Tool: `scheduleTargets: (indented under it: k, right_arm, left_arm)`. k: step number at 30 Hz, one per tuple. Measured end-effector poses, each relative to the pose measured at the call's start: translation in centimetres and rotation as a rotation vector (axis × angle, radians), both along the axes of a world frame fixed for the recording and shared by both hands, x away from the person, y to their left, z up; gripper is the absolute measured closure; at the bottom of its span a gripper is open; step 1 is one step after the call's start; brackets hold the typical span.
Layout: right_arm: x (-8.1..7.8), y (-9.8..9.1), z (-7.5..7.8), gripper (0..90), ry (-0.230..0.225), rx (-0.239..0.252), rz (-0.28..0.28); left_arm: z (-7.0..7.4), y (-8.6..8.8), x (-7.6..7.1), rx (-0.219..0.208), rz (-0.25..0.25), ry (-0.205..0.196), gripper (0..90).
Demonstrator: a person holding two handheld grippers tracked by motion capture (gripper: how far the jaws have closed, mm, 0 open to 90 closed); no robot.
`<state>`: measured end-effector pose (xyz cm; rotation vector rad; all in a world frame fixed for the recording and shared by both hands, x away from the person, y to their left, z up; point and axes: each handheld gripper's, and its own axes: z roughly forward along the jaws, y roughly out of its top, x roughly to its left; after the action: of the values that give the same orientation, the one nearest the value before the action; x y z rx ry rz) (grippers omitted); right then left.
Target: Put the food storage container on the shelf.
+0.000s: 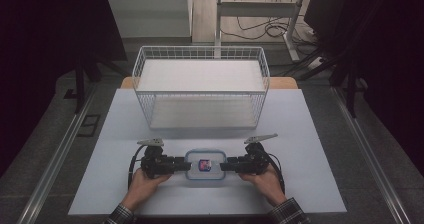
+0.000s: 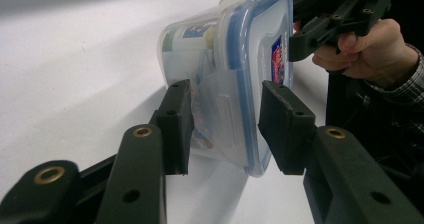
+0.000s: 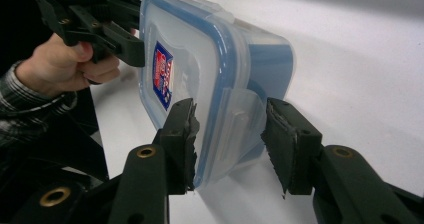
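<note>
Right now both handheld black two-jaw grippers meet at one thing: a clear rectangular plastic food box with a blue-rimmed snap lid (image 1: 204, 166), which lies on the white table sheet (image 1: 300, 184) near the person's edge, between the two hands.

From its own view, the left gripper (image 2: 225, 124) has its jaws partly apart, one on each side of the box's end latch flap. The jaw on the lid side stands just clear of the lid, with a sliver of gap showing; the other sits close against the box wall, though whether it actually presses there I cannot tell. Nothing looks clamped.

Seen along its own jaws, the right gripper (image 3: 229, 144) straddles the opposite latch flap in the same way. One jaw, its pad ragged at the edge, lies against or just beside the lid rim; the other stands off from the flap with white sheet visible between. So its jaws are also apart around the latch rather than squeezed on it.

The box is closed, its lid bearing a small red and blue label (image 3: 163, 75). Through the clear wall some packed items show, one with a printed wrapper, too blurred to identify.

Well beyond the box, at the far side of the sheet, stands a white wire basket (image 1: 201, 86) lined with white panels.
</note>
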<state>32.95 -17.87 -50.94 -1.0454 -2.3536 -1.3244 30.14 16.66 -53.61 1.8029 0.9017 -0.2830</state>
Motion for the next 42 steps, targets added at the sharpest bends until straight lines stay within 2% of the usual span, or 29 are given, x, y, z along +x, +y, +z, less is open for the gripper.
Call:
scheduleTargets:
  k: [5,8,12,19,26,31,42]
  right_arm:
    - [0.0,-0.1,0.0,57.4,0.005,0.012,-0.007]
    - [0.0,0.0,0.3,57.5,-0.014,0.009,-0.008]
    - [0.0,-0.1,1.1,57.7,-0.040,0.023,-0.009]
    - [0.4,-0.3,2.1,58.5,-0.037,0.066,-0.007]
    - [1.0,0.0,3.4,58.5,-0.060,0.077,-0.002]
    - [1.7,0.1,4.9,58.5,-0.077,0.085,-0.003]
    - [4.1,0.7,10.0,58.5,-0.119,0.100,-0.010]
  left_arm:
    - [-0.1,0.1,0.1,-0.017,0.007,0.016,58.0]
    - [0.0,0.1,0.2,-0.030,0.010,0.005,58.0]
    - [0.7,0.1,0.1,-0.040,0.019,-0.018,58.1]
    - [2.3,0.4,0.2,-0.048,0.027,-0.044,58.5]
    - [3.7,0.7,0.6,-0.046,0.037,-0.060,58.5]
    - [5.6,0.8,1.4,-0.051,0.052,-0.074,58.6]
    - [10.7,1.5,4.0,-0.071,0.071,-0.101,58.7]
